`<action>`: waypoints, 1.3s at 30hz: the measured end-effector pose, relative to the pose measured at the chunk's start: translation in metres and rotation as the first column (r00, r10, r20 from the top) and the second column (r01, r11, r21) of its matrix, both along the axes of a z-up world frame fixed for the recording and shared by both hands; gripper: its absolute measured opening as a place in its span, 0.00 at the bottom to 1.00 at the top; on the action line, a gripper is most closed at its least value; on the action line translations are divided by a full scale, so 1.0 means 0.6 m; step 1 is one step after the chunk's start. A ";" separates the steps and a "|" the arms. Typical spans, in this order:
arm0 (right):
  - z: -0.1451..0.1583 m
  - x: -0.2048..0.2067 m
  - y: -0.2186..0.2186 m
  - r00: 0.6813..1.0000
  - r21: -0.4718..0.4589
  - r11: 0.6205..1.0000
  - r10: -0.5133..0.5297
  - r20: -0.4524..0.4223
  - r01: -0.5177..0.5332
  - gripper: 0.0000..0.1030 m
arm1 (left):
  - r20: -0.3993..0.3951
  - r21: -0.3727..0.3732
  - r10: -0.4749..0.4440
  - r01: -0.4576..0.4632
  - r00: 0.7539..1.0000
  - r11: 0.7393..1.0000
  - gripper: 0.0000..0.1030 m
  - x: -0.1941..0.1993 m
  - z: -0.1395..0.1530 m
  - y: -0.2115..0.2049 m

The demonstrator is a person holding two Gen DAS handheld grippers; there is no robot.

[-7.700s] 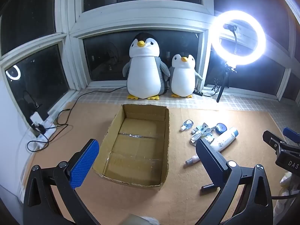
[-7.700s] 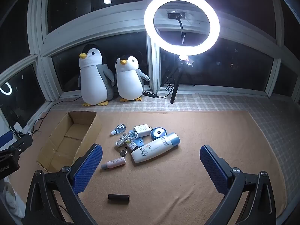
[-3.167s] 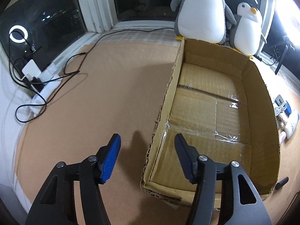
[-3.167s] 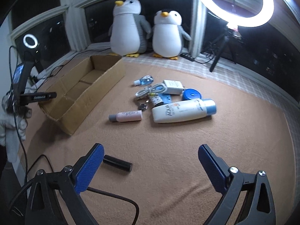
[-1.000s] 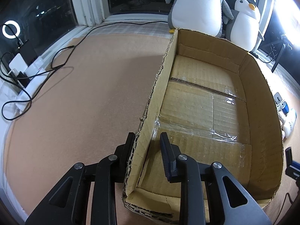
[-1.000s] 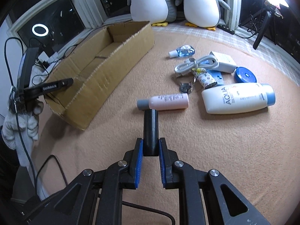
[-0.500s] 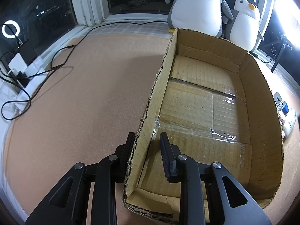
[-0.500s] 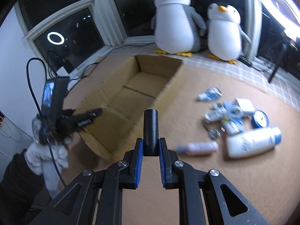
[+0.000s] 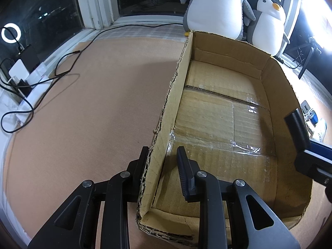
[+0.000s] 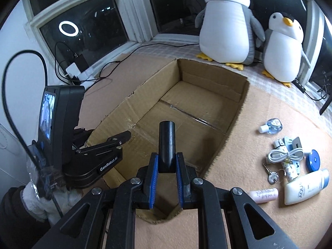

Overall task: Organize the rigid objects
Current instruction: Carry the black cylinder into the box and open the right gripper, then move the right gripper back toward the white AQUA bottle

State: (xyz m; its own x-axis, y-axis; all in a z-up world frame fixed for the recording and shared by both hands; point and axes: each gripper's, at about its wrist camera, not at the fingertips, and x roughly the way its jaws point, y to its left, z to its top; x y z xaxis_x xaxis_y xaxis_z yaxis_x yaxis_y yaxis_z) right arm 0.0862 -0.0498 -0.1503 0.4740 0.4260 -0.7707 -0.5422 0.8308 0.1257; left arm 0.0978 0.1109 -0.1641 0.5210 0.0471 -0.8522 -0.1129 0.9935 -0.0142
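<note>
An open cardboard box (image 9: 276, 95) lies on the tan mat, nothing inside it. My left gripper (image 9: 162, 153) is shut on the box's left wall near the front corner, one finger outside and one inside. My right gripper (image 10: 167, 161) is shut on a black cylinder (image 10: 167, 143), which hangs above the box's (image 10: 236, 120) near end. The left wrist view shows the cylinder (image 9: 296, 130) coming in over the right wall. On the mat to the right lie a white bottle (image 10: 305, 186), a pink bottle (image 10: 263, 195), a blue tin (image 10: 314, 159), a white cable (image 10: 284, 153) and a small clear bottle (image 10: 271, 126).
Two plush penguins (image 10: 226, 20) (image 10: 284, 47) stand behind the box at the window. A power strip with black cables (image 9: 20, 76) lies at the left edge of the mat. A gloved hand (image 10: 35, 199) carries the left gripper (image 10: 108, 143).
My right gripper has carried the black cylinder left and a little up, from over the loose items to above the box. The left gripper has kept its hold on the box wall.
</note>
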 end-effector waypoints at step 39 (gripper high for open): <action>0.029 0.007 -0.195 0.971 0.043 0.972 -0.235 0.051 0.232 0.52 | -0.003 0.007 -0.003 0.003 1.000 1.000 0.24 0.000 0.000 -0.002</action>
State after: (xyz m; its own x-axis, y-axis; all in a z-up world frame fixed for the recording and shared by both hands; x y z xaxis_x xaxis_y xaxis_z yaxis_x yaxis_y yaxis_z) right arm 0.0904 -0.1668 -0.1328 0.6051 0.3257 -0.7265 -0.3407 0.9307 0.1334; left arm 0.0975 0.1098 -0.1641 0.5190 0.0510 -0.8533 -0.1099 0.9939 -0.0074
